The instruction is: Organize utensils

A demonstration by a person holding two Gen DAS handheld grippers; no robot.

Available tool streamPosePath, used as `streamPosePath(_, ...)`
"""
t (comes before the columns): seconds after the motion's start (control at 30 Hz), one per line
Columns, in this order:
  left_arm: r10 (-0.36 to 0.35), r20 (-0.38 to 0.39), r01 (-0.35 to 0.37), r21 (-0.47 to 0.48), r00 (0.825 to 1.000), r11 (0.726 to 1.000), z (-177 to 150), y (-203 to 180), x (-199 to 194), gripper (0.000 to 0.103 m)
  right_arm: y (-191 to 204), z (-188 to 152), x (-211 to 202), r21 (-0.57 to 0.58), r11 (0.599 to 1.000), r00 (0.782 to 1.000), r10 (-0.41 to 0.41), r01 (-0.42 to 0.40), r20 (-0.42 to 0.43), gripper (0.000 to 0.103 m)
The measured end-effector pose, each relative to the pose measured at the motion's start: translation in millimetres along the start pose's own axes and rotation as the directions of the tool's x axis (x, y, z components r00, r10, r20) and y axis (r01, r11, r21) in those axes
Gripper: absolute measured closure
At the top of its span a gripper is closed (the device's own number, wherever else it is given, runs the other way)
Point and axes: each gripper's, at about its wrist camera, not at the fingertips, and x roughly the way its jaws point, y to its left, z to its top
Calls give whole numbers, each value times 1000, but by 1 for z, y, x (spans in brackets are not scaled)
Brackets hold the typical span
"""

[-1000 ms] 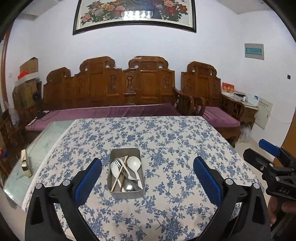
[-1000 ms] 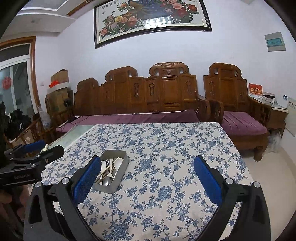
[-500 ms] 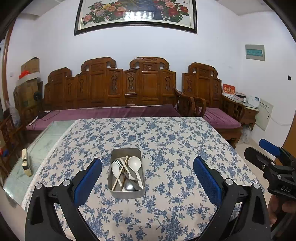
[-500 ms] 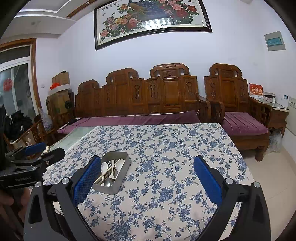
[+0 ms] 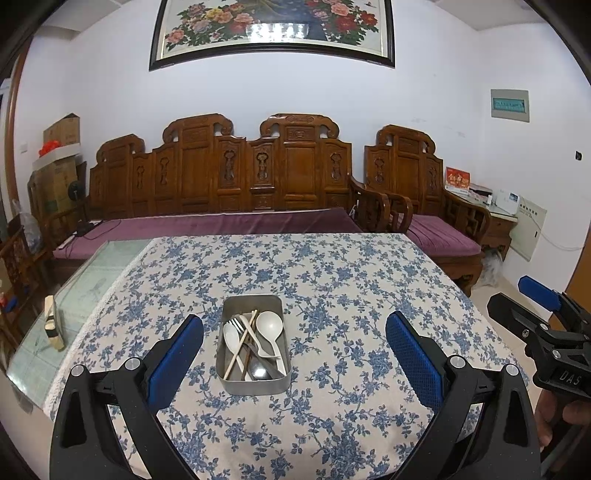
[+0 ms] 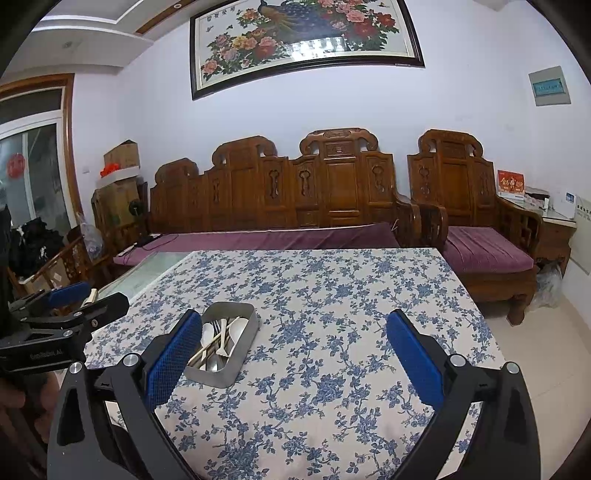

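Left gripper (image 5: 294,341): jaws spread wide, nothing held. Right gripper (image 6: 294,341): likewise spread, empty. Metal tray (image 5: 236,384), lower centre of frame, on floral tablecloth (image 5: 332,280); contains white spoons (image 5: 270,325), chopsticks (image 5: 240,345), fork, all loosely crossed. Judged light, rigid, slippery; best pinched mid-handle, topmost piece first.

In my right wrist view, the left finger (image 6: 168,360) of my right hand-held gripper (image 6: 295,360) covers the near left corner of the metal tray (image 6: 243,352). The utensils (image 5: 255,343) overlap, so I cannot count the dark pieces underneath. The surface (image 5: 332,424) runs off the bottom edge. The framed painting (image 5: 273,29) is cropped at the top.
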Motion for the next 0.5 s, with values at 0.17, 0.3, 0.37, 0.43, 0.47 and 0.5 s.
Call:
streamPosePath(0.17, -1, 0, 1, 0, 1000, 1000, 0, 0, 0, 8, 0, 0, 0, 1, 1000, 1000, 1, -1, -2, 3)
streamPosePath(0.3, -3, 4, 3, 1, 1000, 1000, 1, -1, -1, 8, 0, -1, -1, 1, 1000, 1000, 0, 0, -2, 3)
streamPosePath(0.37, -2, 8, 2, 1, 1000, 1000, 1, -2, -2, 8, 0, -1, -1, 2, 1000, 1000, 0, 0, -2, 3)
streamPosePath(0.43, -4, 10, 4, 1, 1000, 1000, 2, -1, -3, 8, 0, -1, -1, 1, 1000, 1000, 0, 0, -2, 3)
streamPosePath(0.47, -5, 11, 5, 1, 1000, 1000, 1, -1, -3, 8, -1, -1, -1, 1, 1000, 1000, 0, 0, -2, 3)
streamPosePath(0.5, -6, 12, 6, 1, 1000, 1000, 1, -1, -3, 8, -1, -1, -1, 2, 1000, 1000, 1, -1, -2, 3)
